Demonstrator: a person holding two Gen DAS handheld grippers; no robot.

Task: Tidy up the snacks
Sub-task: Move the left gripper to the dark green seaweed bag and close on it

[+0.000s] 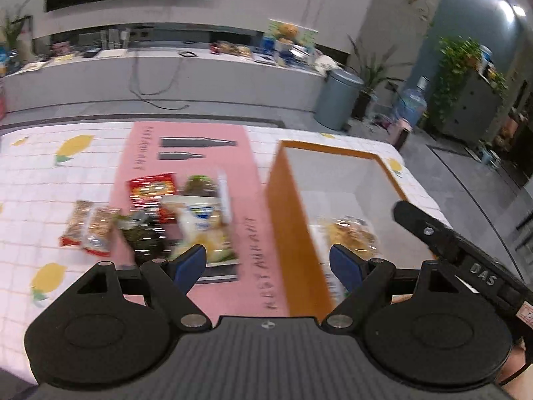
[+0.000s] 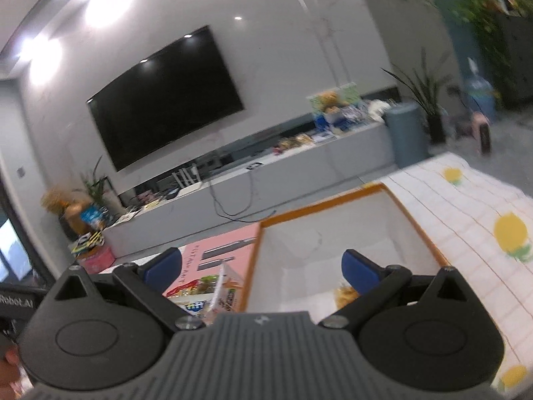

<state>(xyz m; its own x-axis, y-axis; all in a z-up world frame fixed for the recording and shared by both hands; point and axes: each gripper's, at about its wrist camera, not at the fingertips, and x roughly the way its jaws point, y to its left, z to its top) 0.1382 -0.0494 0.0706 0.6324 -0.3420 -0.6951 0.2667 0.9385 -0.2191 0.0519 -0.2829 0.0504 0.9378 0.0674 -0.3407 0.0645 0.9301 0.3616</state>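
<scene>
Several snack packets lie heaped on a pink mat (image 1: 200,140): a red packet (image 1: 152,186), a dark green packet (image 1: 143,233), two orange-brown bars (image 1: 88,228) and a pale packet (image 1: 203,230). An orange-rimmed white box (image 1: 286,206) stands to their right, with a yellow snack bag (image 1: 349,233) inside. My left gripper (image 1: 268,260) hovers open above the box's left wall, nothing between its blue fingers (image 1: 191,261). My right gripper (image 2: 261,265) is open too, held over the same box (image 2: 329,236), where the yellow bag (image 2: 344,295) peeks out.
The table wears a white checked cloth with lemon prints (image 1: 73,146). The other gripper's black body (image 1: 443,240) juts in at the right of the left wrist view. Beyond the table are a grey TV bench (image 1: 166,70), a grey bin (image 1: 339,98) and potted plants (image 1: 463,63).
</scene>
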